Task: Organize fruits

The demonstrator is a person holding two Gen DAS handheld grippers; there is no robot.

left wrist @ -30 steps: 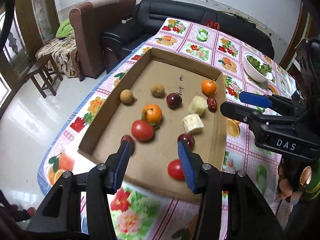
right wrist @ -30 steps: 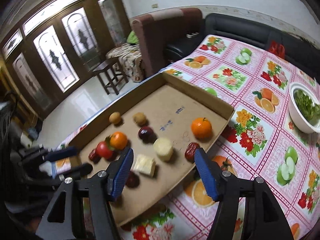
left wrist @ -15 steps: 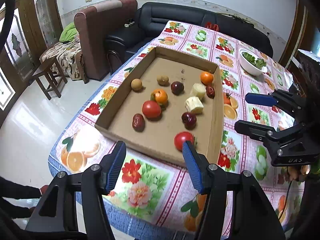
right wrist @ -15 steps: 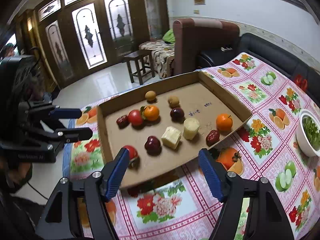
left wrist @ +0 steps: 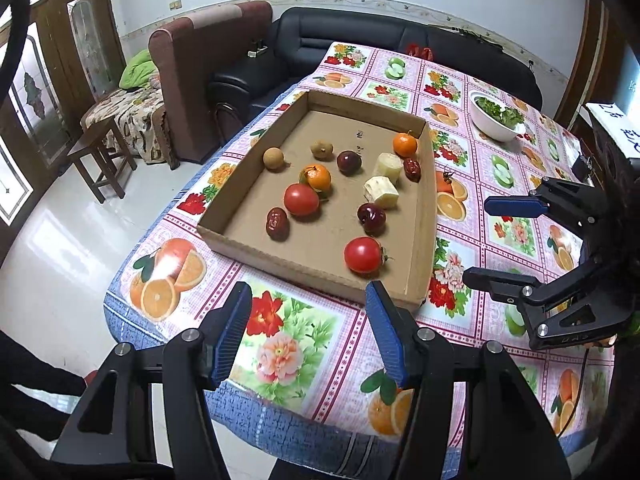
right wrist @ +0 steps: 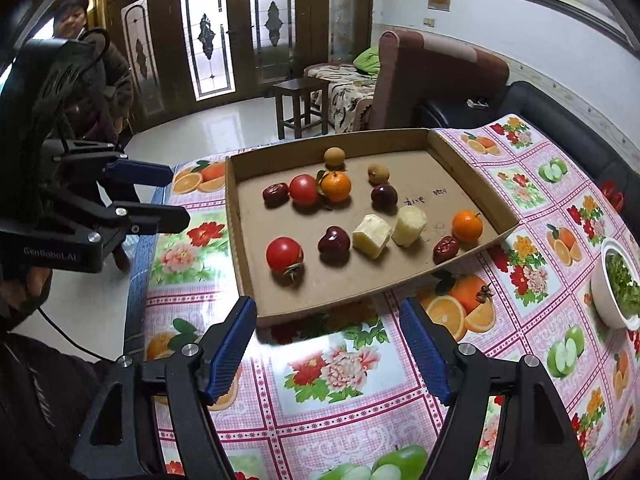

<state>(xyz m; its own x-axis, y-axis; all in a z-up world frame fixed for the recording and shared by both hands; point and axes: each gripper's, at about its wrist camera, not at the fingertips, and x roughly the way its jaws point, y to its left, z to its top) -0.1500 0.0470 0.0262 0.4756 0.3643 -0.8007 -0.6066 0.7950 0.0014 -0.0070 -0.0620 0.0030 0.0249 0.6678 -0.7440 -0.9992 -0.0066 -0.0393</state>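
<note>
Floral tablecloth point(left wrist: 288, 344) now under both backed-off grippers, left gripper point(left wrist: 308, 334) and right gripper point(right wrist: 330, 350), jaws apart, empty; fruit sits loose in shallow cardboard tray point(left wrist: 426, 216), looks finished.

Drew both tongs, left point(left wrist: 308, 334) and right point(right wrist: 328, 350), back from over the cardboard tray point(left wrist: 420, 276) to the bare tabletop point(left wrist: 288, 344), jaws spread wider.
</note>
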